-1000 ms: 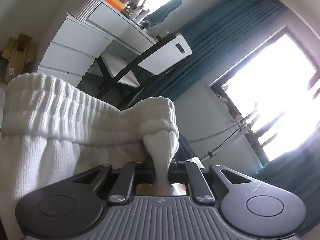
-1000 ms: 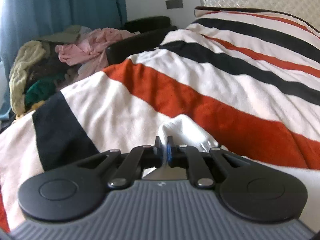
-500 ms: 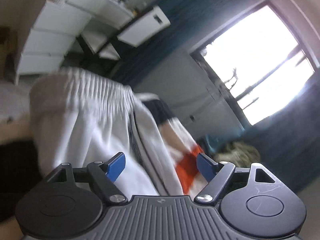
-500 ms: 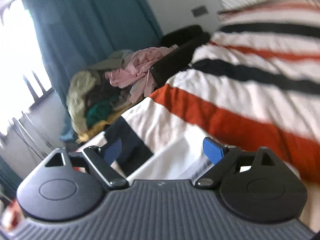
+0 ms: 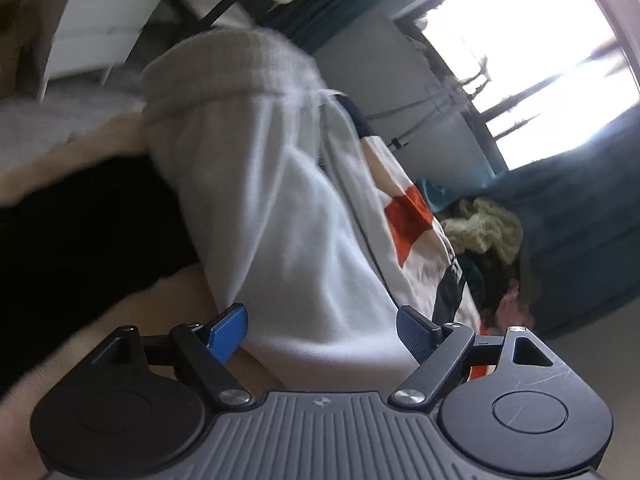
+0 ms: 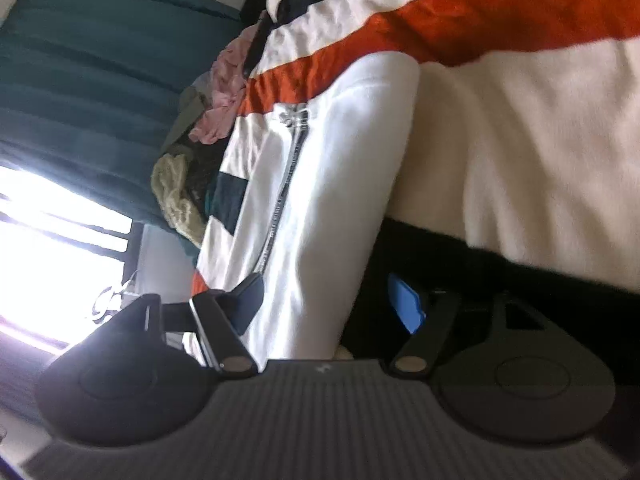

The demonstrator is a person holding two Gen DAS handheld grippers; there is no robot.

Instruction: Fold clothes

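A white garment [image 5: 288, 216] with a ribbed elastic waistband [image 5: 224, 68] lies on the striped bed cover [image 5: 408, 216]. My left gripper [image 5: 322, 330] stands open just short of it, blue pads apart, holding nothing. In the right wrist view the same white garment [image 6: 336, 184] lies folded, with a dark zip line [image 6: 284, 196] running along it. My right gripper [image 6: 328, 300] is open too, its fingers spread on either side of the cloth's near end without clamping it. Both views are tilted and blurred.
The bed cover [image 6: 520, 128] has red, black and cream stripes. A heap of other clothes [image 6: 188, 160] lies at the bed's far edge by the teal curtain [image 6: 88, 60]. A bright window [image 5: 532, 52] and white drawers [image 5: 104, 28] stand beyond the bed.
Both grippers were shut on the white garment a second ago; they opened and let it drop onto the bed. Both cameras have since swung and tilted, staying open.
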